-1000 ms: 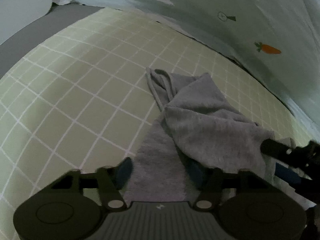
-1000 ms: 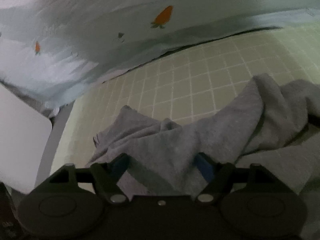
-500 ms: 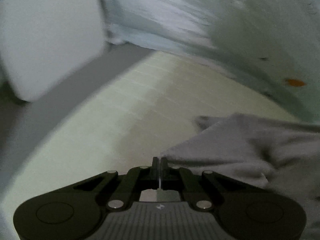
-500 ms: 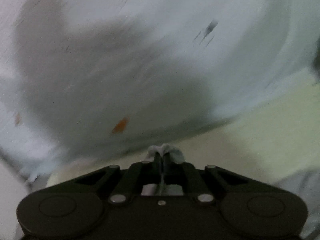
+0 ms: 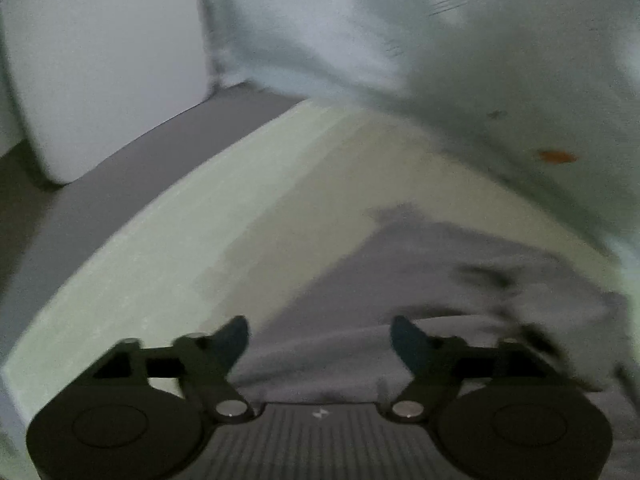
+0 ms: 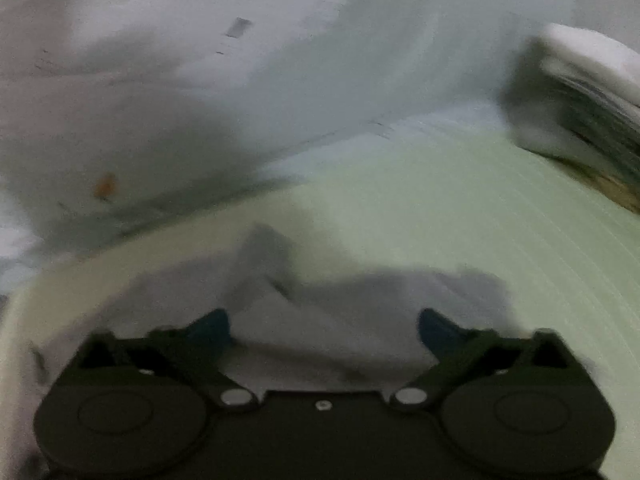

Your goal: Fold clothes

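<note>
Clearly, in the left wrist view, we hold our left gripper [image 5: 320,334] with its two fingers spread wide apart and nothing pinched between them; the grey garment [image 5: 440,280] lies flat below and ahead of the gap, spreading away to the right. We judge the wide stance suits either letting cloth go or reaching for an edge, and the blurred picture does not settle which. Left of the garment the pale green sheet [image 5: 240,220] is bare out to its edge, which leaves room to lay a fold. Beyond the garment hangs a light blue cloth [image 5: 460,60] with small orange marks, and a white panel [image 5: 100,60] stands far off to the garment's left

Turning to the right wrist view, we see our right gripper [image 6: 324,330] likewise parted, its fingers standing to either side of a rumpled part of the garment [image 6: 320,300] and gripping nothing. The cloth bunches into a low ridge just ahead of the gap, so it is not lying smooth on this side. To the garment's right, well apart, sits a pale stack [image 6: 580,112], too smeared to name. Both views are motion-blurred, so we cannot tell the garment's exact outline or how many layers it holds
</note>
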